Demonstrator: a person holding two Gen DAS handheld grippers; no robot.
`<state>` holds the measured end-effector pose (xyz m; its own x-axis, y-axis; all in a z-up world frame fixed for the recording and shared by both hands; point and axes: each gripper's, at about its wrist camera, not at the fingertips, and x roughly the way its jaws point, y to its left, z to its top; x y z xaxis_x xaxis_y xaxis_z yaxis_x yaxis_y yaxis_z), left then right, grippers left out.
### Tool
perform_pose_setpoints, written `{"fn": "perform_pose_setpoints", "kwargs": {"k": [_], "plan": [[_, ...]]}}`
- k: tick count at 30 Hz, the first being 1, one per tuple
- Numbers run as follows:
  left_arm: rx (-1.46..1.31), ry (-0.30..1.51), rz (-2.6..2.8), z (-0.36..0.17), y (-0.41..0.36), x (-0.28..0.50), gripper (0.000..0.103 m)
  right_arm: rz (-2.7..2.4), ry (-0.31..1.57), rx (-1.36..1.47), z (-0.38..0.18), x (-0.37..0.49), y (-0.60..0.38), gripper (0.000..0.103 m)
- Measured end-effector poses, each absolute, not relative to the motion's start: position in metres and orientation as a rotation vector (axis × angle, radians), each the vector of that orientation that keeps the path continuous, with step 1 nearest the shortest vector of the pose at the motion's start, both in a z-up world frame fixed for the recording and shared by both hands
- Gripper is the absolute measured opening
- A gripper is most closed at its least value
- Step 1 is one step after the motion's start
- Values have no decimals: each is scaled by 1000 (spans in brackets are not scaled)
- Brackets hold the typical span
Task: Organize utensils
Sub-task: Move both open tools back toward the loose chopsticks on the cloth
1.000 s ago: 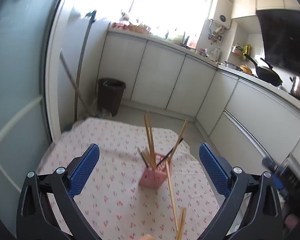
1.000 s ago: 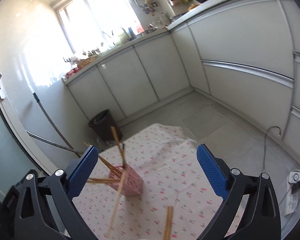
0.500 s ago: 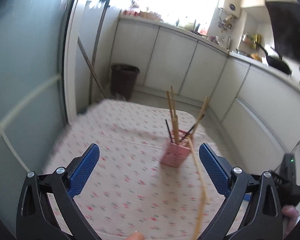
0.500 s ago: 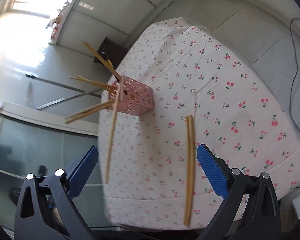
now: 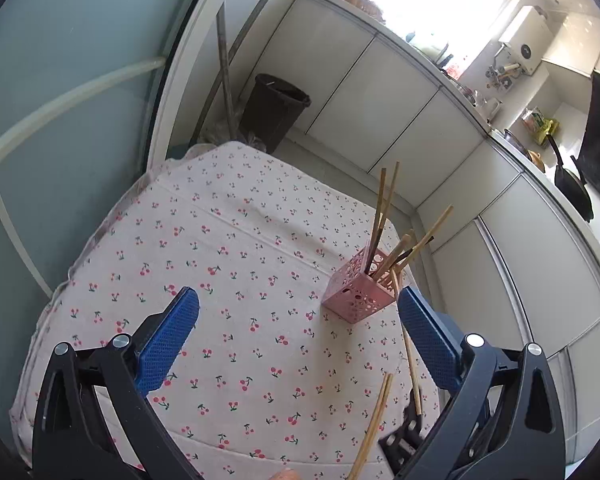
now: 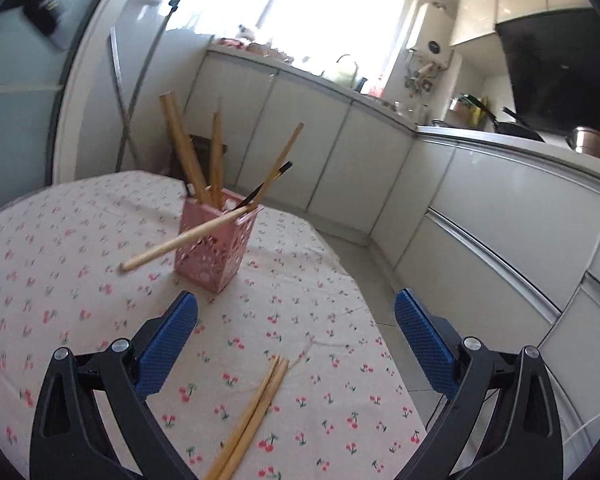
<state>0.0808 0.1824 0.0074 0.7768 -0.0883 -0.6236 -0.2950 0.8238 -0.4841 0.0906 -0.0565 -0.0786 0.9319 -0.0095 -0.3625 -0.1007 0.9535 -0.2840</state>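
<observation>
A pink perforated utensil holder (image 5: 358,294) (image 6: 216,242) stands on the cherry-print tablecloth (image 5: 228,264) (image 6: 60,248) and holds several wooden chopsticks (image 5: 382,210) (image 6: 182,148) leaning outward, one (image 6: 180,242) sticking out low toward the camera. A loose pair of chopsticks (image 6: 252,412) (image 5: 374,426) lies on the cloth near the front, between the right gripper's fingers. My left gripper (image 5: 298,344) is open and empty, above the cloth, short of the holder. My right gripper (image 6: 296,340) is open and empty, just above the loose pair.
White kitchen cabinets (image 6: 500,216) run along the far and right sides. A dark bin (image 5: 274,110) and a leaning pole (image 5: 224,72) stand by the glass door at the left. The table edge (image 6: 372,320) drops to the floor on the right.
Both grippers have swung about: the left view now looks down on the table from higher up, the right view has dropped low and levelled near the holder. Both stay open.
</observation>
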Motion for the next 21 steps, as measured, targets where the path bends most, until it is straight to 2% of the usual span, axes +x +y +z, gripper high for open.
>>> {"fn": "perform_pose_setpoints", "kwargs": {"k": [7, 13, 21], "plan": [[-629, 728, 109, -3, 187, 82, 96, 105, 362, -253, -76, 112, -49, 96], [-686, 756, 93, -8, 193, 85, 96, 105, 360, -366, -96, 105, -46, 96], [-653, 815, 80, -17, 180, 95, 96, 186, 206, -512, -92, 104, -14, 96]]}}
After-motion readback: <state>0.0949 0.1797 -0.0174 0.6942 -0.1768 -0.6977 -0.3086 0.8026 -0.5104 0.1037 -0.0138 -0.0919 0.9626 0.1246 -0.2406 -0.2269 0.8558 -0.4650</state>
